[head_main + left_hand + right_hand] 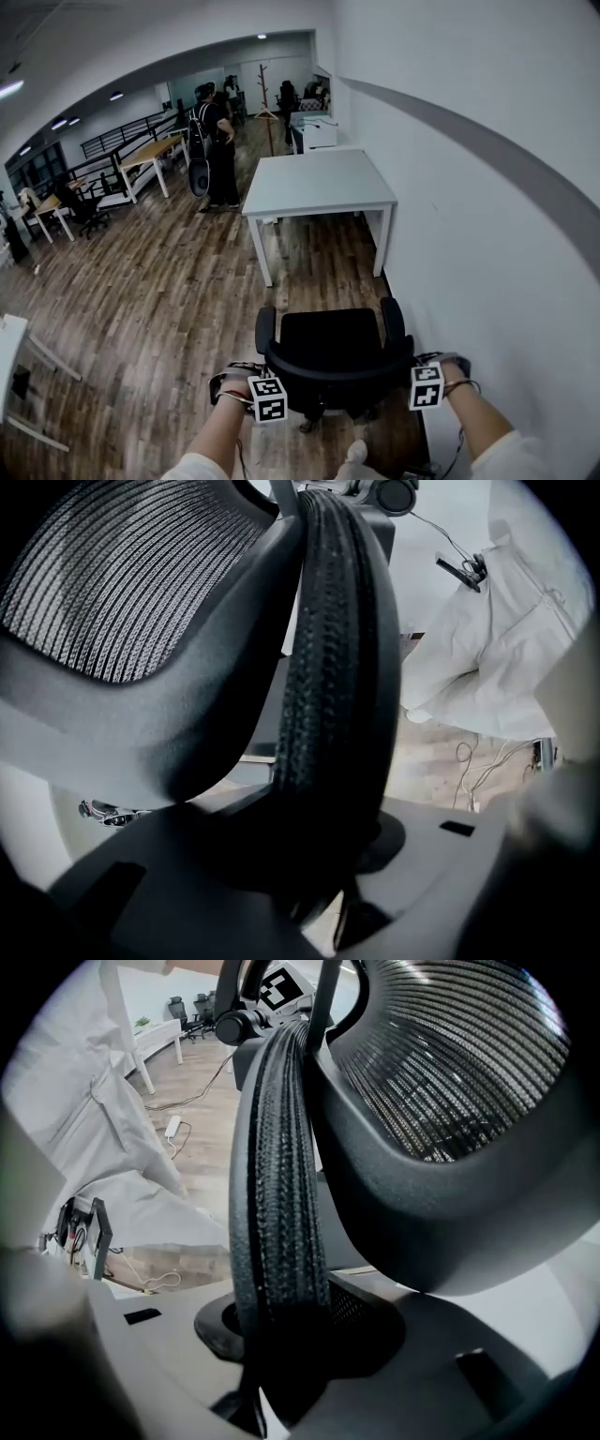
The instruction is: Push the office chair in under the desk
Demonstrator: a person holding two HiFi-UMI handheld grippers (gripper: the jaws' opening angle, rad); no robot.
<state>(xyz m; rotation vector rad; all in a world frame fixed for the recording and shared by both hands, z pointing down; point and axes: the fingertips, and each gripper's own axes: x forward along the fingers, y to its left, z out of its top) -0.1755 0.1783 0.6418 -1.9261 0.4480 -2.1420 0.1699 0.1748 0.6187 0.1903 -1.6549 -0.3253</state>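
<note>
The office chair (330, 342) stands on the wooden floor (159, 291) directly in front of the person, its black seat facing the white bench (314, 183). It is not yet under the bench: a strip of bare floor lies between the seat's front edge and the bench legs. The chair is near the white wall (487, 234) on the right, and the bench stands against that same wall. The person holds the chair from behind by its backrest (333, 380), with one tool at each upper corner. The left tool (255, 382) sits at the backrest's left end, beside the left armrest (265, 328). The right tool (427, 375) sits at the right end, behind the right armrest (392, 319). In the left gripper view, the left tool (323, 874) pinches the office chair by the backrest's dark, textured rim (333, 667). The rim runs up between the two grey jaws, and the mesh panel (122, 592) curves away on the left. In the right gripper view, the right tool (281, 1363) is closed the same way on the rim (277, 1194), with the mesh panel (459, 1063) on the right. Both views show the person's light clothing (487, 639) behind the chair. Further down the room, well apart from the chair, a person in dark clothes (220, 150) stands beside the bench's far left corner. A wooden coat stand (265, 94) rises beyond it.
</note>
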